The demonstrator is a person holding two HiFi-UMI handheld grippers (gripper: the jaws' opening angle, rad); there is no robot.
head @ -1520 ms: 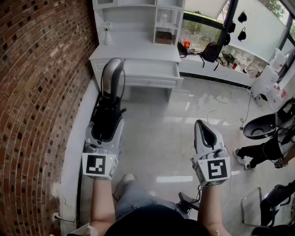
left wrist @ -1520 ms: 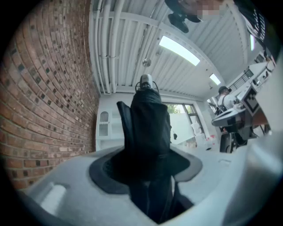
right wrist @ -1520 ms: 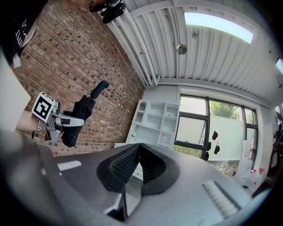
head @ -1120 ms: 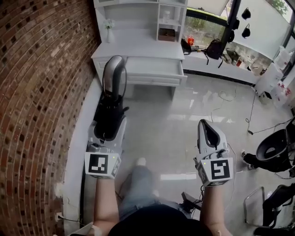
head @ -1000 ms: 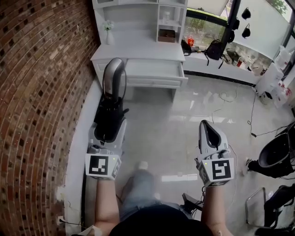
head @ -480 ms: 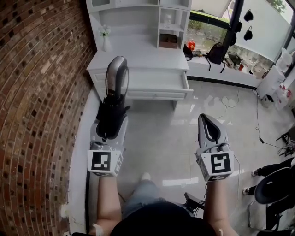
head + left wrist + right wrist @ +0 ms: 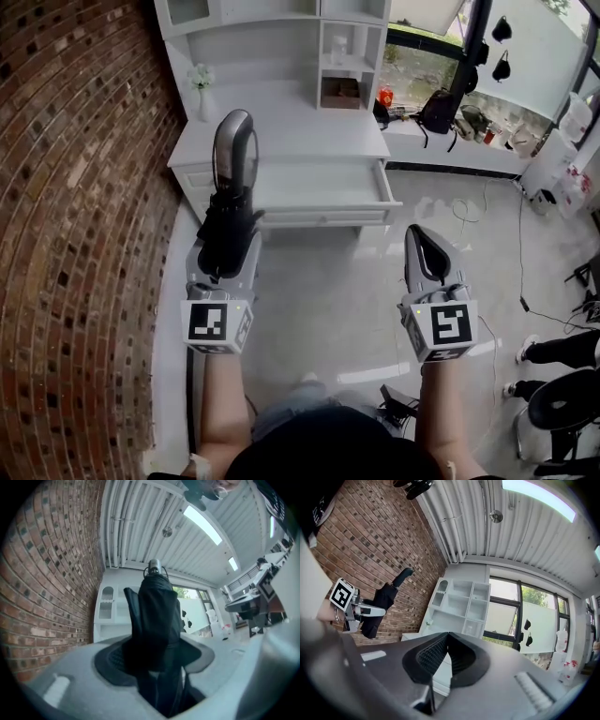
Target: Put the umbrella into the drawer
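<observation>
1. Head view: the left gripper (image 7: pixel 225 255) is clamped round the black body of the folded umbrella (image 7: pixel 232 159). The umbrella's long axis runs on ahead of the jaws, its grey handle leading and showing in front of the white desk (image 7: pixel 281 122). The open drawer (image 7: pixel 328 208) lies ahead and to the right of that handle, between the lines of the two grippers. Its long side runs across the view, so I judge the umbrella needs carrying rightward and probably turning crosswise to lie in it. Nothing shows inside the drawer. The right gripper (image 7: pixel 424 242) points forward, well apart from the umbrella, its jaws together and holding nothing.

2. Left gripper view: the umbrella (image 7: pixel 157 620) fills the gap of the left gripper (image 7: pixel 155 659), both pads pressing its dark folds. It stands up and away from the camera towards the shelf unit (image 7: pixel 108 616). The drawer is hidden here.

3. Right gripper view: the right gripper (image 7: pixel 447 638) has its ribbed pads meeting at the tip, nothing between them. Off to its left, the left gripper (image 7: pixel 352 609) carries the umbrella (image 7: pixel 384 599) against the brick wall (image 7: pixel 379 541).
</observation>
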